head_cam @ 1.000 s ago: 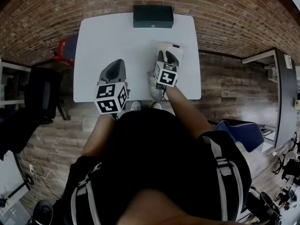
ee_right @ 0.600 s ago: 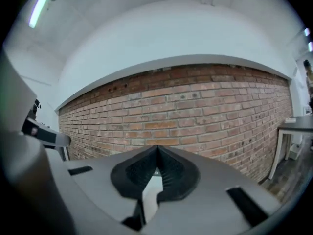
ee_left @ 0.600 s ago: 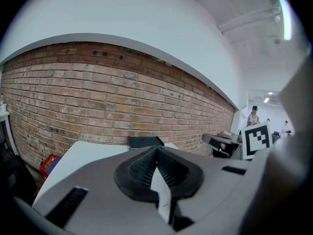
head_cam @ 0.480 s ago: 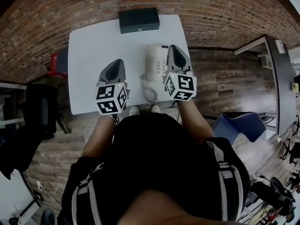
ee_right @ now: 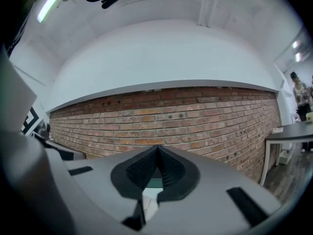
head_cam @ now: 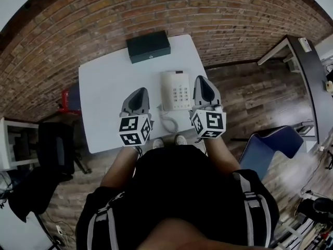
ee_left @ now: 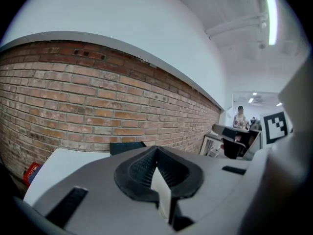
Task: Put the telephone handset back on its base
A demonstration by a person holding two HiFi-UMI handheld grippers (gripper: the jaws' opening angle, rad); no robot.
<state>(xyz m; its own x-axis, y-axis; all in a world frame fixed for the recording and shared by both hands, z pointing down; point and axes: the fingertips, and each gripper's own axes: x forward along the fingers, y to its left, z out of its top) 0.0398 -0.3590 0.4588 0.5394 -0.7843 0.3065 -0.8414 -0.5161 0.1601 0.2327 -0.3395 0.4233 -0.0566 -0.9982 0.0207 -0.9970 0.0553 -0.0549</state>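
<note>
Here the closed, empty left gripper [head_cam: 140, 91] and right gripper [head_cam: 203, 80] flank the white keypad telephone [head_cam: 177, 89] at the white table's [head_cam: 104, 95] near-right corner, a shut dark box [head_cam: 149, 46] on its far edge.

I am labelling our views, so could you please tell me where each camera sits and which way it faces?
Head view: on the person's head, looking steeply down at the white table, telephone and dark box; torso, forearms, left gripper and right gripper show.
Left gripper view: on the left gripper, looking along its shut jaws toward the brick wall.
Right gripper view: on the right gripper, facing the same wall, jaws shut.
Shared: head and left gripper views both show the dark box.
</note>
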